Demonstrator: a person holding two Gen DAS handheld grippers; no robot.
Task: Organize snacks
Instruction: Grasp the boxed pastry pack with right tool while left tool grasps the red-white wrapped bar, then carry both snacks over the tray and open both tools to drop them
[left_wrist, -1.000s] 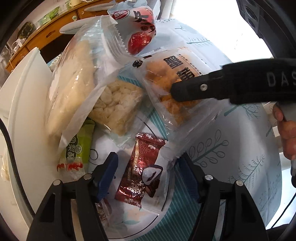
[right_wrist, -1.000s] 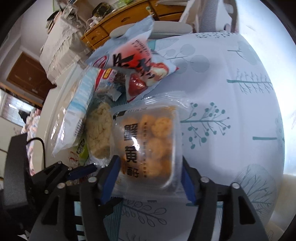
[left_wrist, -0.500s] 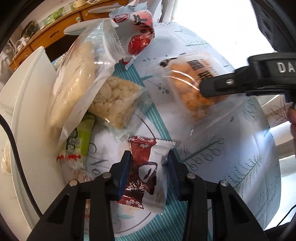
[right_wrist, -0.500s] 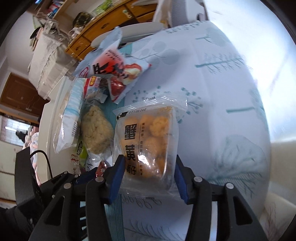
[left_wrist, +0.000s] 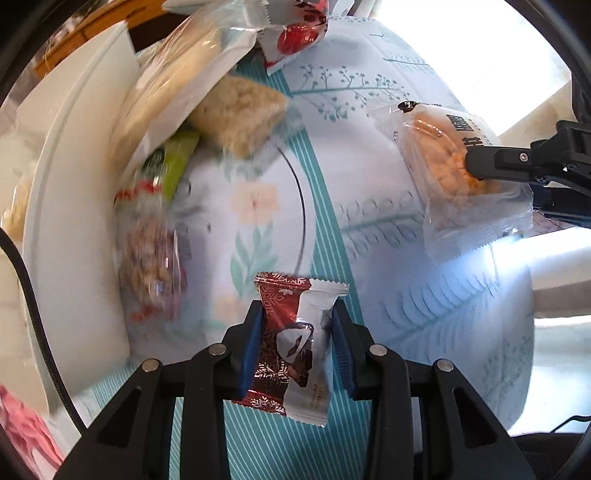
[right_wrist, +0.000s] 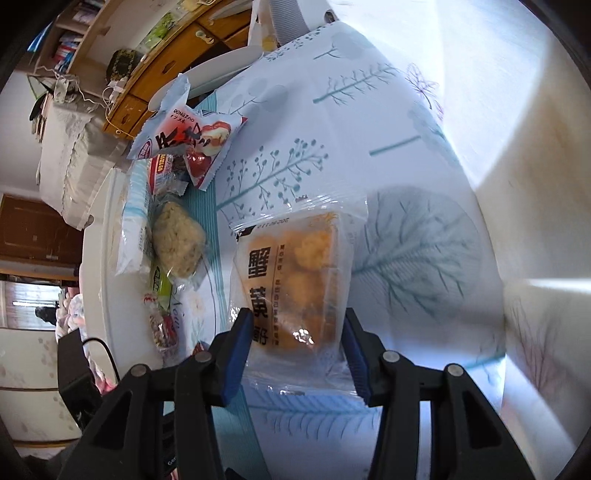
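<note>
My left gripper (left_wrist: 296, 318) points down over the patterned tablecloth (left_wrist: 369, 81). Its jaws are closing, and the blue pads press both sides of a dark red and white candy packet (left_wrist: 291, 347). The right gripper (right_wrist: 297, 325) is shut on a clear packet of orange pastries (right_wrist: 295, 266) with black characters, held by its lower end. In the left wrist view that pastry packet (left_wrist: 439, 155) hangs at the right, apart from the snack pile, with one black finger of the right gripper (left_wrist: 517, 162) across it.
A pile of snacks lies along a white tray (left_wrist: 74, 192): a red and white bag (right_wrist: 184, 136), a pale rice-puff block (left_wrist: 240, 110), a green packet (left_wrist: 173, 162) and a blurred nut packet (left_wrist: 151, 254). A wooden cabinet (right_wrist: 166, 62) stands behind the table.
The left jaws closed on the red and white candy packet and carried it away from the pile. The right gripper moved the pastry packet to the right, off the pile.
</note>
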